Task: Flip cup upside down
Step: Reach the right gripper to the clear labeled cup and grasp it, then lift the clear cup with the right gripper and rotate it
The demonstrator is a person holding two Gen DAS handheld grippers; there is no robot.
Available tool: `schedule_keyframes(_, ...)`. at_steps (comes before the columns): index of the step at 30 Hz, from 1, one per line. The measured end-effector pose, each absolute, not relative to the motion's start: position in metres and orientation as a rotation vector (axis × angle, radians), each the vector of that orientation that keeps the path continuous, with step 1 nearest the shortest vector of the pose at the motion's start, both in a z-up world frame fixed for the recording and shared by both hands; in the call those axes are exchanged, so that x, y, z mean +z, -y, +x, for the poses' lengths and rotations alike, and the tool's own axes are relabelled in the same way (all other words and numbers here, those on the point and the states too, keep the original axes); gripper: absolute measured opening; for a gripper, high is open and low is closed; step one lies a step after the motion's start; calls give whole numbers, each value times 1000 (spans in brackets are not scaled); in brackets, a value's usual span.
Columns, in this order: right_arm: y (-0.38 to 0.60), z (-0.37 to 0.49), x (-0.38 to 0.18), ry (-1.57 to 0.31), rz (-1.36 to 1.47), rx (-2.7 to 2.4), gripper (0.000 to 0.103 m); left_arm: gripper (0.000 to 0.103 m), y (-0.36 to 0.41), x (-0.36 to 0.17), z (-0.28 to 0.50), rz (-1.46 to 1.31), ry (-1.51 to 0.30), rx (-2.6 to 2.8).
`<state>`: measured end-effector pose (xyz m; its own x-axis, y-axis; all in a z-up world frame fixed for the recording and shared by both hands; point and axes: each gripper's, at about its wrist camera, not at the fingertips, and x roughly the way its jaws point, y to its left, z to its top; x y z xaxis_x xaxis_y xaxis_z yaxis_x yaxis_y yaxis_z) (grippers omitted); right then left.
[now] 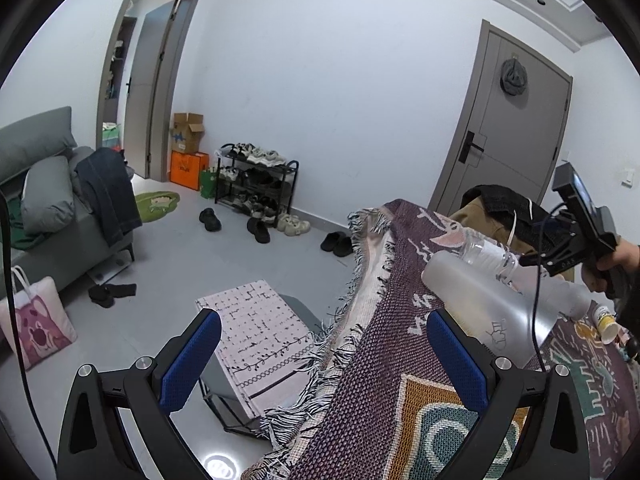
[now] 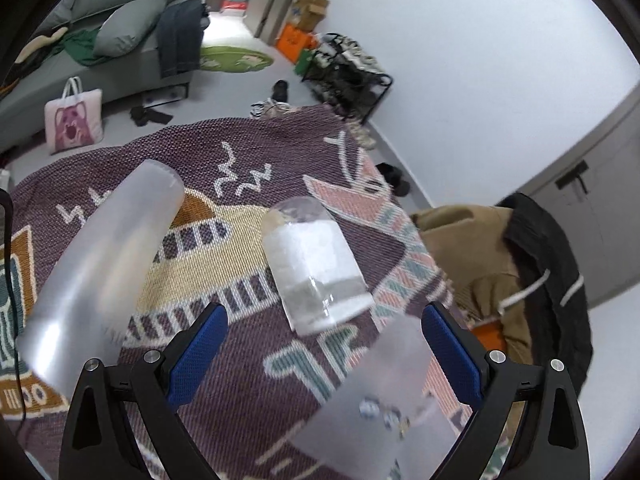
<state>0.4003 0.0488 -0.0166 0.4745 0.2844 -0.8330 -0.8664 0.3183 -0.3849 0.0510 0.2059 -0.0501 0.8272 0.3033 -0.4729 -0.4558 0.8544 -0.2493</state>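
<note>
A clear glass cup (image 2: 316, 268) with a frosted band stands on the patterned purple table cloth (image 2: 248, 380), just ahead of my right gripper (image 2: 320, 348); whether it is rim-up or rim-down I cannot tell. The right gripper is open and empty, its blue pads either side of the cup's near end. A tall frosted cup (image 2: 104, 268) stands to the left and another frosted cup (image 2: 384, 404) sits near the right finger. In the left wrist view the clear cup (image 1: 490, 256) is by the right gripper (image 1: 532, 260). My left gripper (image 1: 320, 356) is open and empty at the table's left edge.
A small yellow-and-white bottle (image 1: 610, 322) lies on the cloth. A chair with a tan and black jacket (image 2: 516, 272) stands at the table's far side. A small patterned stool (image 1: 256, 340) stands on the floor beside the table. A sofa (image 1: 44, 208) and shoe rack (image 1: 258, 178) lie beyond.
</note>
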Motion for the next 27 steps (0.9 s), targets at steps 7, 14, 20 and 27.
schedule_keyframes(7, -76, 428, -42, -803, -983, 885, 98, 103, -213, -51, 56, -376, -452, 427)
schedule_keyframes(14, -98, 447, -74, -894, -1005, 880, 98, 103, -217, -50, 57, -370, -465, 443)
schedule_keyframes(20, -108, 447, -88, -966, -1057, 820, 76, 103, -218, -50, 53, -379, -464, 445)
schedule_keyframes(27, -95, 431, -54, -969, -967, 841, 70, 103, -213, -43, 43, -378, -441, 428)
